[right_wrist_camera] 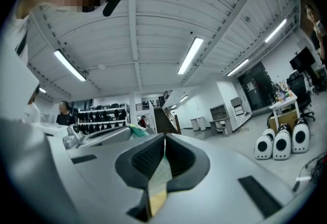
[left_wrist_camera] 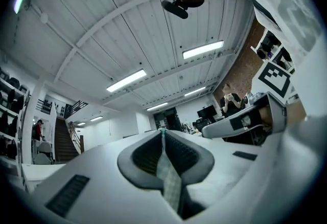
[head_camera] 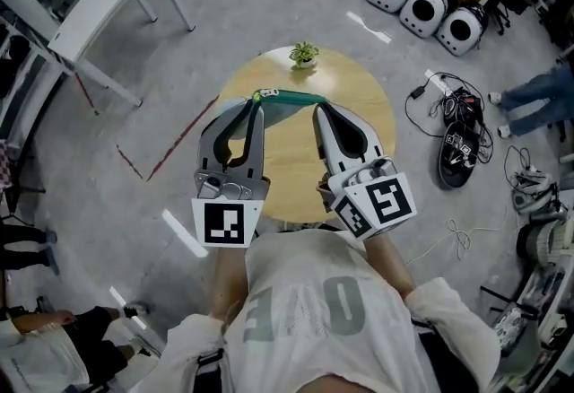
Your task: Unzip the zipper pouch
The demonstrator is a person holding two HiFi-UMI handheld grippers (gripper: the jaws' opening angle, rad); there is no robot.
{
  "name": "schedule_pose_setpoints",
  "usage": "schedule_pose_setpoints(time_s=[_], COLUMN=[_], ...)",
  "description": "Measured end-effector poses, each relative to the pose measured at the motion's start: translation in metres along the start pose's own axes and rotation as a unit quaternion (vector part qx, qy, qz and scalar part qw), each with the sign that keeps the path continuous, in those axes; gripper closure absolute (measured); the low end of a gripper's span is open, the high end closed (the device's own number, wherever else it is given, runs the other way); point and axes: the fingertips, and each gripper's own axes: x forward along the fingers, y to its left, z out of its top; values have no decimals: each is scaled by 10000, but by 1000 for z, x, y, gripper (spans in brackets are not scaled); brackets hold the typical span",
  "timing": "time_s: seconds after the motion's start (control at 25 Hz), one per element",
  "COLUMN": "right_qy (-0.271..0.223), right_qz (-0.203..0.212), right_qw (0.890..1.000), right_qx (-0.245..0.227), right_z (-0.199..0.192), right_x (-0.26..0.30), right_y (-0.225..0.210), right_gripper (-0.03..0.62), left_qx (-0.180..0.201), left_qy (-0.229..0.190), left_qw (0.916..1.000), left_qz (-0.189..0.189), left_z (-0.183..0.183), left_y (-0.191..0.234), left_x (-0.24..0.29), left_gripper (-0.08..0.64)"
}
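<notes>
Head view, left tongs and right tongs clamped on green pouch, seemingly taut, over round table, plant beyond

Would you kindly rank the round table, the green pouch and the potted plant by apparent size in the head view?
Largest: round table.
Next: green pouch, though it is held up nearer the camera, so its lead is unsure.
Smallest: potted plant.

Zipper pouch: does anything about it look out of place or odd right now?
The green pouch isn't lying on the round table; it's stretched between the left claw and right claw, both shut on its ends. Nothing looks spilled or damaged.
</notes>
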Motion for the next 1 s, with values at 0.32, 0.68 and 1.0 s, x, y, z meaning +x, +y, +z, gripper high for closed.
schedule_pose_setpoints(time_s=[0.32,0.68,1.0], right_qy=[-258,-273,-306], right_qz=[1369,1970,1917], right_qw=[9457,8643,8446], right_qx=[2935,4619,4989], right_z=[19,14,9], right_x=[29,36,35], right_y=[21,30,31], right_gripper=[535,440,505], left_qx=[71,891,1245], left_qy=[-67,154,276], left_qw=[10000,9958,9910], left_qz=[-17,-156,-399], left_z=[2,-8,-13], left_y=[-6,-17,-29], left_x=[-1,-9,-10], left_gripper=[518,518,518])
